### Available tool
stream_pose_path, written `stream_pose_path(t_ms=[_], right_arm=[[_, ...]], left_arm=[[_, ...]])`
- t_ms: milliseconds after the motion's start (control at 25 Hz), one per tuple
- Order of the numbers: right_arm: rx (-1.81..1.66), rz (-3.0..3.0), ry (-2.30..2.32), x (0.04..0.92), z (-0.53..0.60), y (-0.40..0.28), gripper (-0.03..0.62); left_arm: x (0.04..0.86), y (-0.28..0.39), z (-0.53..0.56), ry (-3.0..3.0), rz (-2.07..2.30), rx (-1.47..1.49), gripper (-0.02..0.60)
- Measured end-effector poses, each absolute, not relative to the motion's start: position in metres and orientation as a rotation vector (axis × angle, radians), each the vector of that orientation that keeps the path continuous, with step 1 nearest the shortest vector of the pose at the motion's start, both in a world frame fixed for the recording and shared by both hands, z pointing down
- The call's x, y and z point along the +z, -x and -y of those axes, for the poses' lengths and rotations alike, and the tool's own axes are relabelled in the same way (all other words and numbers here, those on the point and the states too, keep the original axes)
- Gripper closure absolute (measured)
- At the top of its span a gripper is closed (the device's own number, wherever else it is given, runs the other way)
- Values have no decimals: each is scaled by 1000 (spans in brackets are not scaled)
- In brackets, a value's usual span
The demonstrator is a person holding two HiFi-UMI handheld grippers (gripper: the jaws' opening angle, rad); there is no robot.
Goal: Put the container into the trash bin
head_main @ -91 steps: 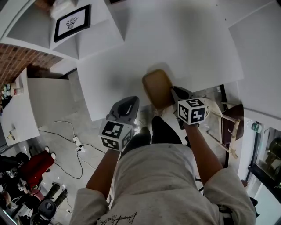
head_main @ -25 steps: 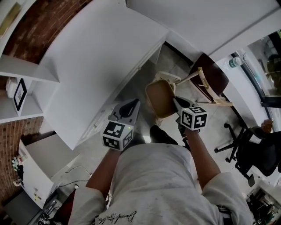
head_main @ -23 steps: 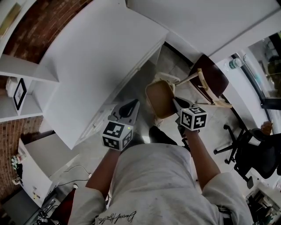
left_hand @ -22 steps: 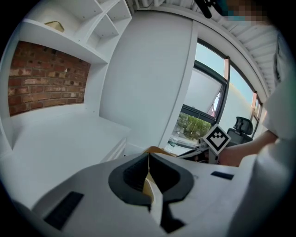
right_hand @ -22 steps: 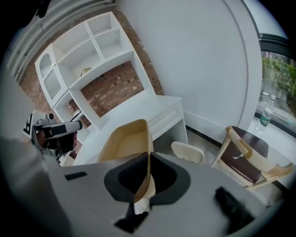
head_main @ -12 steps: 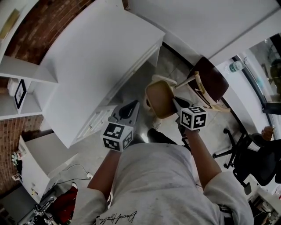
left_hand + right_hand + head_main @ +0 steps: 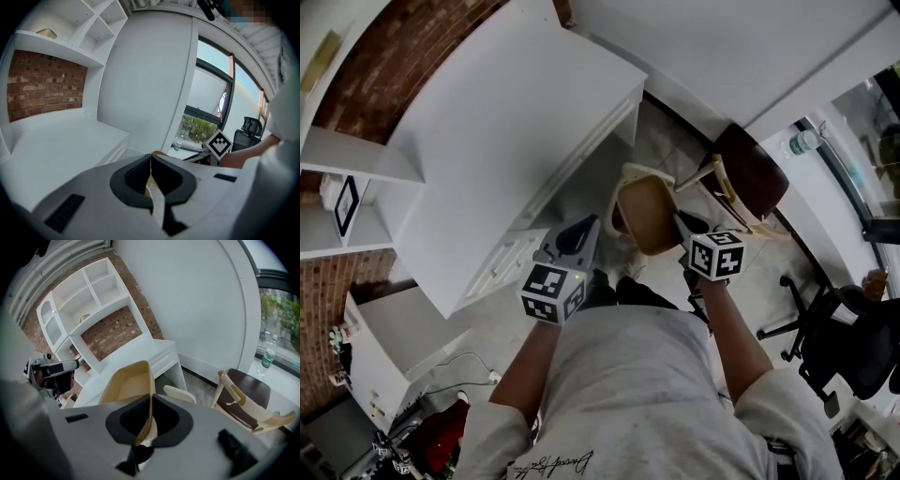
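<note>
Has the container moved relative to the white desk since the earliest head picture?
Yes. The container was over the white desk; now it is off it, over the floor past the desk's corner, at the cream bin.

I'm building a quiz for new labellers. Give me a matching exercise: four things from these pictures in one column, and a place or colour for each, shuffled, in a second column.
Things:
1. container
2. desk
3. chair seat
4. bottle

Place or colour:
A. by the window
B. dark brown
C. clamped in the right gripper
D. white

Pairs: 1-C, 2-D, 3-B, 4-A.
</note>
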State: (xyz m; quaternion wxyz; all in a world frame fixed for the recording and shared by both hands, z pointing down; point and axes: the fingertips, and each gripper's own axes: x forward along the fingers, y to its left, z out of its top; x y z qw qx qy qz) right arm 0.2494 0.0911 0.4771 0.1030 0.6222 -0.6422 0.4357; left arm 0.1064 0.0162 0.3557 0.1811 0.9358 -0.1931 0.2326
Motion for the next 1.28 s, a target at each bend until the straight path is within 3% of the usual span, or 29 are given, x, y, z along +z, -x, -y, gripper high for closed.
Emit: stream_pose_path(t_ms=[1280], right_arm=[[1493,1591,-2015,561,-82,-254,559]], left_arm=[[444,-143,35,-2603,135,861,563]])
